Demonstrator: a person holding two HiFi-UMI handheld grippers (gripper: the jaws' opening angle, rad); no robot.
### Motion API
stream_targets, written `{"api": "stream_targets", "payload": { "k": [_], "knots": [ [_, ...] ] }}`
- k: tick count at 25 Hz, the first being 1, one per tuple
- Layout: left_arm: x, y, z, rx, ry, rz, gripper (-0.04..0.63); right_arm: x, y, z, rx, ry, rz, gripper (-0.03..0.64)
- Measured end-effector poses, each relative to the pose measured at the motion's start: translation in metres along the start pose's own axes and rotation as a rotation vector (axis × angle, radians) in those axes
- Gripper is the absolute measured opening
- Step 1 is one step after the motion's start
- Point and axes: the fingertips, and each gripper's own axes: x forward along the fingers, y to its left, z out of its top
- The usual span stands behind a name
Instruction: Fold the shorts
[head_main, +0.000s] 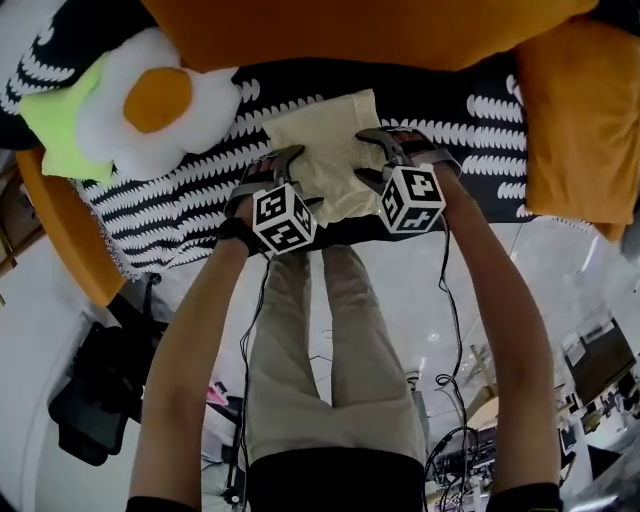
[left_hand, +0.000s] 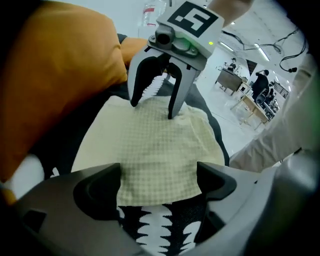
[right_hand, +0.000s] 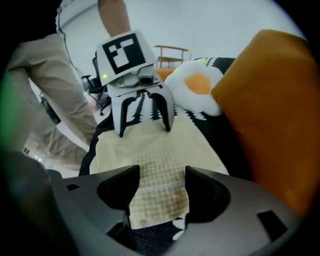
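- Forearms (head_main: 190, 350) of the person reach down from the head view over beige trousers (head_main: 340, 370), one set of tongs in each hand.
- Left tongs (left_hand: 159, 175): the jaws stand wide apart and grip nothing. One end edge of the shorts (head_main: 325, 150) lies between them, with patterned cover showing just below it.
- Right tongs (right_hand: 161, 176): the jaws are also apart, though narrower than the left pair. The opposite end of the shorts lies flat in the gap, a paler band running across it. The pads do not seem to press the cloth.
- The shorts are pale yellow and lie as a compact rectangle on a black-and-white patterned cover (head_main: 180, 200). They sit between an orange cushion (head_main: 580, 110) and a fried-egg plush (head_main: 160, 100), touching neither.
- Step in hand, as I judge it: taking hold of the two ends for a further fold. The cloth already looks doubled once, but I cannot count the layers.
- What the next move calls for:
  - close each pair on its own edge, low enough to catch every layer and not the cover beneath;
  - then lift both ends evenly, so the rectangle keeps its shape as one end goes over the other.
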Motion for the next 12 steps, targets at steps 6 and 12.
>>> {"api": "stream_targets", "payload": {
  "k": [6, 12],
  "knots": [
    [0.013, 0.001, -0.017, 0.027, 0.021, 0.011, 0.483, 0.026, 0.014, 0.0, -0.096, 0.014, 0.025, 0.278],
    [-0.024, -0.009, -0.021, 0.078, 0.025, 0.019, 0.482, -0.015, 0.022, -0.003, -0.103, 0.041, 0.074, 0.342]
  ]
}}
